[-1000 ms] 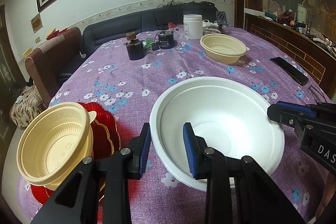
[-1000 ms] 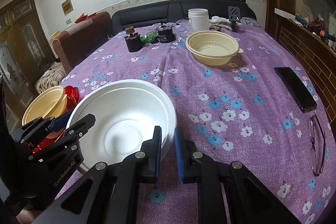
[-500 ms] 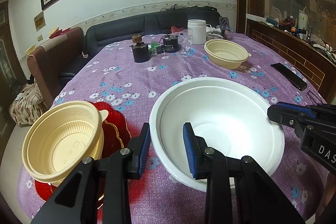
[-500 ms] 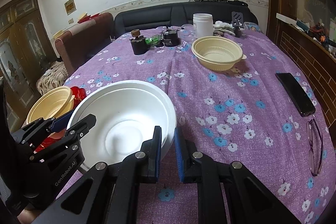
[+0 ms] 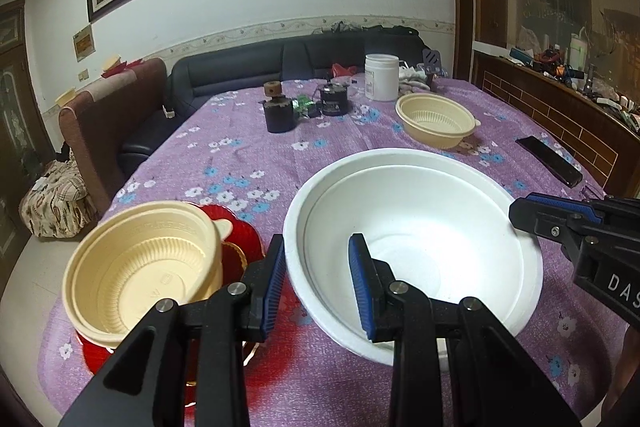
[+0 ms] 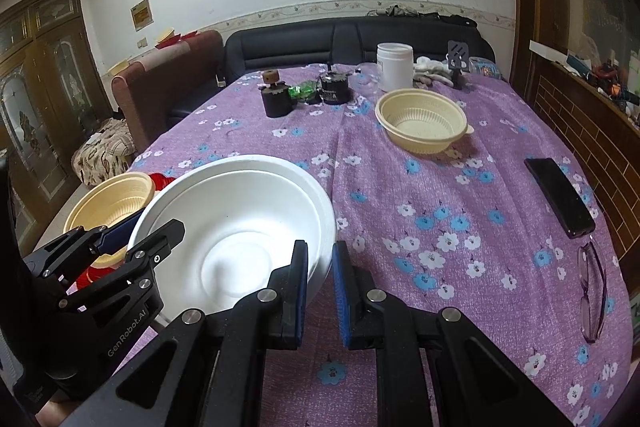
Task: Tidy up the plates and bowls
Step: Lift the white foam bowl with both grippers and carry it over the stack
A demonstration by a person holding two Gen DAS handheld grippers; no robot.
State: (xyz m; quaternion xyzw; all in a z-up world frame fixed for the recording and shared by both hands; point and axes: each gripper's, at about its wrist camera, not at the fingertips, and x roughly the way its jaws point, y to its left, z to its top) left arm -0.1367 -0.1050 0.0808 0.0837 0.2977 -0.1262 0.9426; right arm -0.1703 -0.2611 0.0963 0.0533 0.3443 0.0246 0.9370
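Left hand-held gripper (image 5: 316, 281) and right hand-held gripper (image 6: 321, 289) each pinch opposite rims of the white bowl (image 5: 416, 251) over the surface (image 6: 440, 195). Only the right view shows glasses (image 6: 592, 291); the left shows the cream bowls (image 5: 140, 267) on red plates (image 5: 240, 239).

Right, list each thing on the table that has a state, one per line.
white bowl: upright, empty, rim gripped on both sides
left tongs: shut on its near rim
right tongs: shut on its rim
cream bowls: nested, tilted, on red plates
far cream bowl: upright, empty
white jar: lidded
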